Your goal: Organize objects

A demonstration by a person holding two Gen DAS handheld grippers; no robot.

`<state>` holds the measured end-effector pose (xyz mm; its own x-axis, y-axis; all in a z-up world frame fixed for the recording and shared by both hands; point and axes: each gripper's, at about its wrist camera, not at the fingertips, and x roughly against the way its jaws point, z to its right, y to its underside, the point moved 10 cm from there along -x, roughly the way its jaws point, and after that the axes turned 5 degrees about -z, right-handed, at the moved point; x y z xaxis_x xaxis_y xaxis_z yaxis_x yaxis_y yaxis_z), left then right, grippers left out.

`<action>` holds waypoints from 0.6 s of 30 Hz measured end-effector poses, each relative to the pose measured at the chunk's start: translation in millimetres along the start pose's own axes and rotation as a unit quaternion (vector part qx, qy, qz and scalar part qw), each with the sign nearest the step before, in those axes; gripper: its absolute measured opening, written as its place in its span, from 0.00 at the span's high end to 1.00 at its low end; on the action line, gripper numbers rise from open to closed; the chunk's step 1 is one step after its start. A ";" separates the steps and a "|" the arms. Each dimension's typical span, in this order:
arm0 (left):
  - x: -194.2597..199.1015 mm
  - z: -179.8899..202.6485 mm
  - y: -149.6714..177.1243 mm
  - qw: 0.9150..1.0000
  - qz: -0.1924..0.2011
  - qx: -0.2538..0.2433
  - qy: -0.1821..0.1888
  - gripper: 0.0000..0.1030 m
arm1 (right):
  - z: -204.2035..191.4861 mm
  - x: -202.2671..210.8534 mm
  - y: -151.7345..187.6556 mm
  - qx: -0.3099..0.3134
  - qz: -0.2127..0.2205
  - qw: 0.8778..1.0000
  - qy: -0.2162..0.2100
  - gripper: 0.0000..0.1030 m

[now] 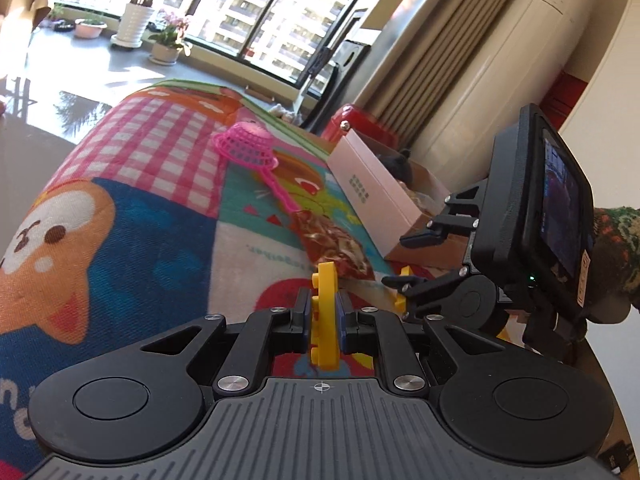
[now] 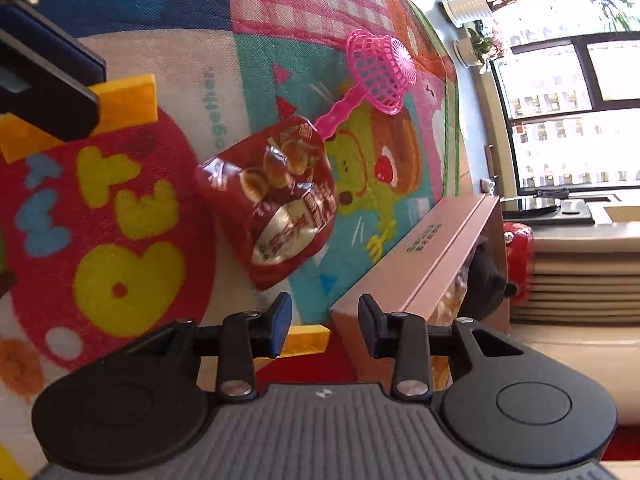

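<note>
My left gripper [image 1: 325, 312] is shut on a flat yellow toy brick [image 1: 325, 280], held on edge above the colourful cloth. In the right wrist view the same brick [image 2: 124, 100] shows at upper left under the left gripper's fingers. My right gripper [image 2: 324, 320] is open and empty, over the near corner of the pink cardboard box [image 2: 420, 264]; it also shows in the left wrist view [image 1: 404, 260]. A red snack bag [image 2: 280, 200] lies on the cloth ahead of it. A pink toy strainer [image 2: 376, 72] lies beyond the bag, its handle touching the bag. A second yellow brick [image 2: 306, 340] lies below the right gripper.
The patchwork cartoon cloth [image 1: 140, 200] covers the table. The pink box [image 1: 376, 184] holds a dark soft toy [image 2: 484, 276] and other items. A red object [image 2: 518, 240] stands behind the box. A white air conditioner [image 1: 512, 80], curtain and windows stand behind.
</note>
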<state>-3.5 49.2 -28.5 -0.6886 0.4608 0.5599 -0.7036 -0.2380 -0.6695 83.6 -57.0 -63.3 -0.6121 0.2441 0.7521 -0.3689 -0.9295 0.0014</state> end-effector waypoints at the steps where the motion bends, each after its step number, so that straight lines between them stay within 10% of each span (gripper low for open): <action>1: 0.4 5.5 0.5 1.000 0.000 -0.007 -0.002 0.86 | 1.3 3.2 5.6 -0.009 0.007 1.000 0.000 0.65; 8: 6.7 37.2 7.7 0.999 0.003 -0.047 -0.020 0.86 | 18.1 29.7 49.5 -0.156 0.073 0.984 -0.041 0.37; 11: 7.4 45.8 9.5 0.998 0.004 -0.054 -0.029 0.86 | 24.8 46.4 84.3 -0.277 0.125 0.947 -0.104 0.17; 15: 2.6 51.1 11.5 0.998 -0.001 -0.055 -0.044 0.86 | 23.2 40.5 136.1 -0.427 0.169 0.873 -0.164 0.15; 18: -6.4 52.9 14.3 0.997 -0.007 -0.054 -0.060 0.86 | 5.1 26.8 145.6 -0.457 0.185 0.850 -0.185 0.15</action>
<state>-18.4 -2.4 -15.9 -0.6994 0.3554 0.6200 -0.6949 -0.1355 -0.7062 17.0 -187.2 -39.6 -0.6057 -0.2782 0.7455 -0.6919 -0.2785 -0.6661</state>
